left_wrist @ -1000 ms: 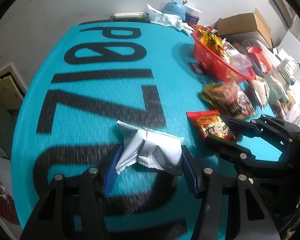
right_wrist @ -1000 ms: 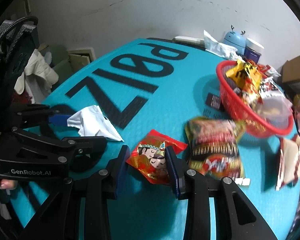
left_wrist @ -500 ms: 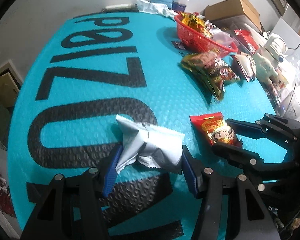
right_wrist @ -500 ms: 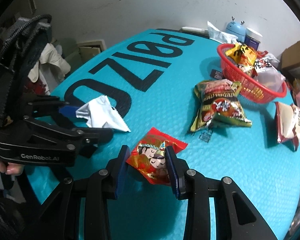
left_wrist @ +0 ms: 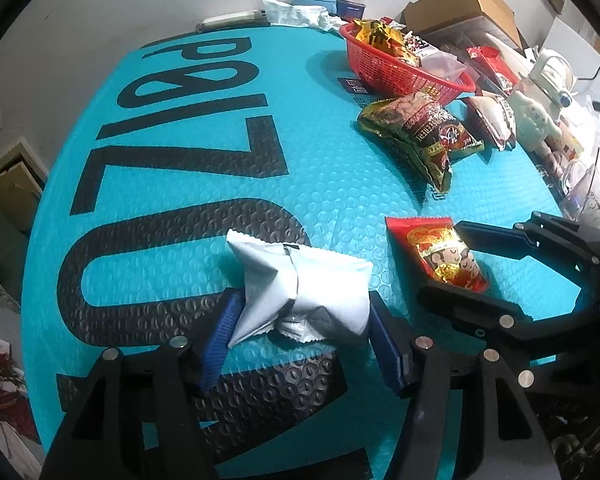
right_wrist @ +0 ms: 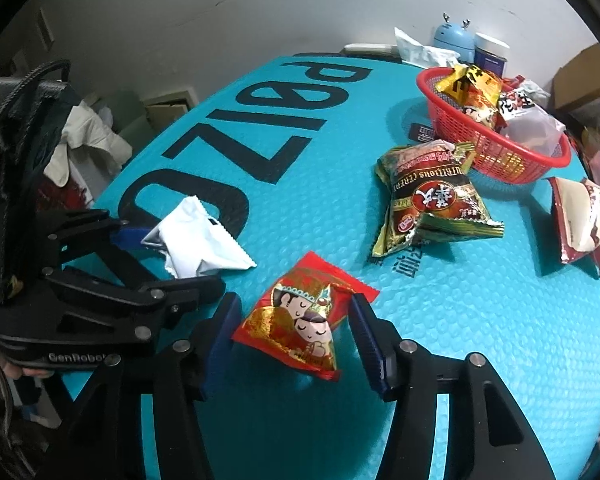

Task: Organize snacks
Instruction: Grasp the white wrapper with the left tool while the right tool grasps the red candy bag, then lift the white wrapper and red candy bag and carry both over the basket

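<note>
Your left gripper [left_wrist: 300, 328] holds the white packet [left_wrist: 300, 284]: both blue fingers [left_wrist: 222, 332] press its sides, low in the left wrist view at about 6 o'clock. Your right gripper [right_wrist: 296, 332] holds the red packet [right_wrist: 304, 320] in the same way, its fingers [right_wrist: 366, 332] closed against the wrapper's edges. The two grippers lie close side by side; in the left view the right gripper enters at 4 o'clock, and in the right view the left gripper enters at 9 o'clock with the white packet [right_wrist: 198, 240] in its fingers.

The worktop [left_wrist: 204, 160] is covered in teal bubble sheet with large black letters. At 1 o'clock from your right gripper lies a green and brown bag [right_wrist: 428, 196], which sits between the held red packet and the red basket [right_wrist: 496, 152]. The basket stands toward 1 o'clock, already holding several packets, a yellow one [right_wrist: 472, 84] uppermost. A white and maroon bag [right_wrist: 584, 220] lies at 2 o'clock, just beside the basket. Beyond the basket, at the far edge, stand a pale blue gadget with antlers [right_wrist: 454, 40] and a crumpled tissue [right_wrist: 420, 54]. A cardboard box [left_wrist: 460, 4] shows at 1 o'clock in the left view.
</note>
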`<move>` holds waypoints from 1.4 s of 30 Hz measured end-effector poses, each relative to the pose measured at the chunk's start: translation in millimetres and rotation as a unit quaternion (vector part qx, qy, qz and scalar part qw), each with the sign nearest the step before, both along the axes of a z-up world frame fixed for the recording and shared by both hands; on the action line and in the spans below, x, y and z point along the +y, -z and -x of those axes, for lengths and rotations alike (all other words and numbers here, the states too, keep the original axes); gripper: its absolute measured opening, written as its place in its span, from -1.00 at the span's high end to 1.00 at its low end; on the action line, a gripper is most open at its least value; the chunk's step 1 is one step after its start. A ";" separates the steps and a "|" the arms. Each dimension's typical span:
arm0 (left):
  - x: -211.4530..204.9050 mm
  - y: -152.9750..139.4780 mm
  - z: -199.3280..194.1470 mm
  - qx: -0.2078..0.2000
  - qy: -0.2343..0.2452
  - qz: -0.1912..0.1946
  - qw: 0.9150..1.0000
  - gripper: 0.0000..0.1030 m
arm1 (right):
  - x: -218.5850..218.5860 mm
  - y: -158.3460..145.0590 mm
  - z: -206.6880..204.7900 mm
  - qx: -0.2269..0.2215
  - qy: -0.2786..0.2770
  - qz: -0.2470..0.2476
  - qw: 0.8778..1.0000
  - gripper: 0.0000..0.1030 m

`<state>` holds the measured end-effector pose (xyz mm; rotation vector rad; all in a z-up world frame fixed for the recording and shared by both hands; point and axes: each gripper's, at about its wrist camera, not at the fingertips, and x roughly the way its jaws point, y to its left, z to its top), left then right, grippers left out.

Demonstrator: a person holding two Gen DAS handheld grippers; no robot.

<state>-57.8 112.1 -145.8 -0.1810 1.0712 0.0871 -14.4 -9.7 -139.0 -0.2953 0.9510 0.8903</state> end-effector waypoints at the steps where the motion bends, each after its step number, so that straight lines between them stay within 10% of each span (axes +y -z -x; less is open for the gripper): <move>1: 0.1 0.2 -0.7 0.000 0.000 -0.002 1.000 -0.20 | 1.4 1.2 0.1 -0.001 -0.001 0.003 1.000 -0.08; 17: 3.9 -1.5 4.7 -0.019 -0.011 -0.003 1.000 -0.04 | -4.1 3.2 1.1 -0.013 0.008 -0.002 1.000 0.29; 42: -65.2 -38.6 14.8 -0.065 0.060 0.026 0.996 -0.04 | -85.4 -27.5 30.0 -0.014 0.082 -0.061 0.995 0.33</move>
